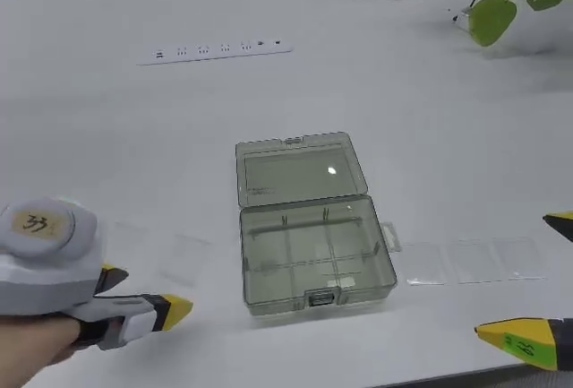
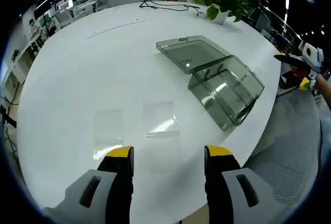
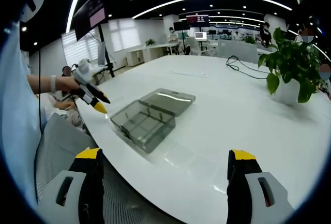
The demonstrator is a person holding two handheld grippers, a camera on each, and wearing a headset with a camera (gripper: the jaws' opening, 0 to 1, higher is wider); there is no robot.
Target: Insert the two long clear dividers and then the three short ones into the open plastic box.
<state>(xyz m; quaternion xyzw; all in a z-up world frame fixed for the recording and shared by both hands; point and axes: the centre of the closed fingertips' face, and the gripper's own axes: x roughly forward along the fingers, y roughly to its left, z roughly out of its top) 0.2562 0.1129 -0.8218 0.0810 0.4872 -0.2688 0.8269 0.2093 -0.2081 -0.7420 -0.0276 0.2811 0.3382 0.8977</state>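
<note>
1. the box [image 1: 277, 300] lies open with its lid flat behind it, between the two pairs of fingers and apart from both. faint lines cross its base; i cannot tell slots from pieces already in.
2. the long dividers [image 1: 470, 261] lie flat just ahead of the fingers of the right gripper [image 3: 165, 154], between them and the box. the short dividers [image 2: 160, 118] lie flat just ahead of the fingers of the left gripper [image 2: 168, 154].
3. both pairs of fingers are spread wide and grasp nothing.
4. risk: the pieces are thin, flat and clear, so the fingertips get no raised edge. they may skid over a piece or shove it along the table [image 1: 107, 137], whose near edge lies close behind the fingers.
5. risk: the left fingers sit nearest the short pieces. seating those first would likely block the long ones.
6. risk: the box looks light. pressing a divider in with no fingers bracing the box could slide it, and a tilted piece could jam in its slots.
</note>
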